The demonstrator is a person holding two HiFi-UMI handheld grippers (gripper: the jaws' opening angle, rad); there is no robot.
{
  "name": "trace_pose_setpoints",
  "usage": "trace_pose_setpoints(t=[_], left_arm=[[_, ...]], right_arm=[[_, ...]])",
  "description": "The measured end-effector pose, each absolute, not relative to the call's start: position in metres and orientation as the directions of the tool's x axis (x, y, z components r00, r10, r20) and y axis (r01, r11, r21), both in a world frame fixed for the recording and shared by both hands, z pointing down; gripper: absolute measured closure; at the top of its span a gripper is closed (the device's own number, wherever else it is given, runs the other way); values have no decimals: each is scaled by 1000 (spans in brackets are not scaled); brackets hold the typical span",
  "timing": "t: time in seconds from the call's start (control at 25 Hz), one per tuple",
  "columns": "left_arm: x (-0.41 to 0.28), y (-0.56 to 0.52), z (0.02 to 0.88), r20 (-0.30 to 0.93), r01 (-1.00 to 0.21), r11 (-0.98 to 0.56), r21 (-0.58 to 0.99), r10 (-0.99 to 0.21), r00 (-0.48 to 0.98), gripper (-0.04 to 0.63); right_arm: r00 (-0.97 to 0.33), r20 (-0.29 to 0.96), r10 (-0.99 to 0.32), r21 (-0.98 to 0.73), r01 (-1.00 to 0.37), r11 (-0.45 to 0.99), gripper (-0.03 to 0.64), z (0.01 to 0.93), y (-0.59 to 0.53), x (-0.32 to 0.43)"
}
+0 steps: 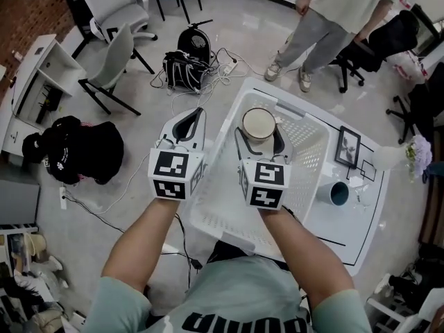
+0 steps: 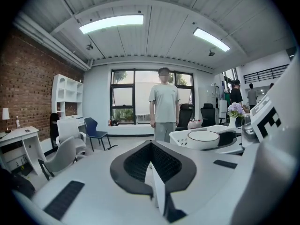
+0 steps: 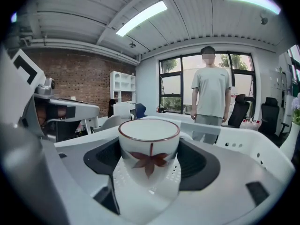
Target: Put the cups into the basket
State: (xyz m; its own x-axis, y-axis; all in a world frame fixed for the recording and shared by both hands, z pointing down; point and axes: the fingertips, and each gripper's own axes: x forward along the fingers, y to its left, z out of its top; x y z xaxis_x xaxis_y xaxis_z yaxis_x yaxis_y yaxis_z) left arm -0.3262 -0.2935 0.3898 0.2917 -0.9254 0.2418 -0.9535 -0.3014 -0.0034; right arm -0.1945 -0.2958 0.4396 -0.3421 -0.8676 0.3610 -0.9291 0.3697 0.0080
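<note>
1 cup [image 3: 148,149] is clamped in the right claw [image 3: 149,159], with the pads pressing its 2 sides. It sits upright, rim up, red leaf print facing the camera, so it's right between the jaws, dead ahead and not off to either side.

From the head view that claw [image 1: 259,136] hangs over the far half of the white basket [image 1: 305,151]. The cup is inside the basket's outline, though I can't tell how high it is off the basket floor.

The bit that matters imo: the drop spot is straight below. The next move looks like a plain lowering and then letting go, no sideways travel needed.

The left claw [image 2: 152,162] is clenched on nothing, jaws pressed together. It hovers off the basket's left rim, over the floor [image 1: 132,161].

Further out, a 2nd one, the teal cup [image 1: 338,193], lies on its side on the surface [image 1: 364,220] just right of the basket, long axis flat along the surface. The right claw is clearly the nearer 1 for that, once it's free.

A person [image 1: 326,19] stands beyond the surface, well clear.
</note>
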Motion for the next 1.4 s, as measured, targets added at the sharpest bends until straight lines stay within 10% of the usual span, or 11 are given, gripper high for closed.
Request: trace_pose_setpoints(t=[1.4], left_arm=[[-327,-310,477,369,-937,-349,29,-867,335,592]], right_arm=[[-213,581,-785,-10,-967,254,258,571,-303,-185]])
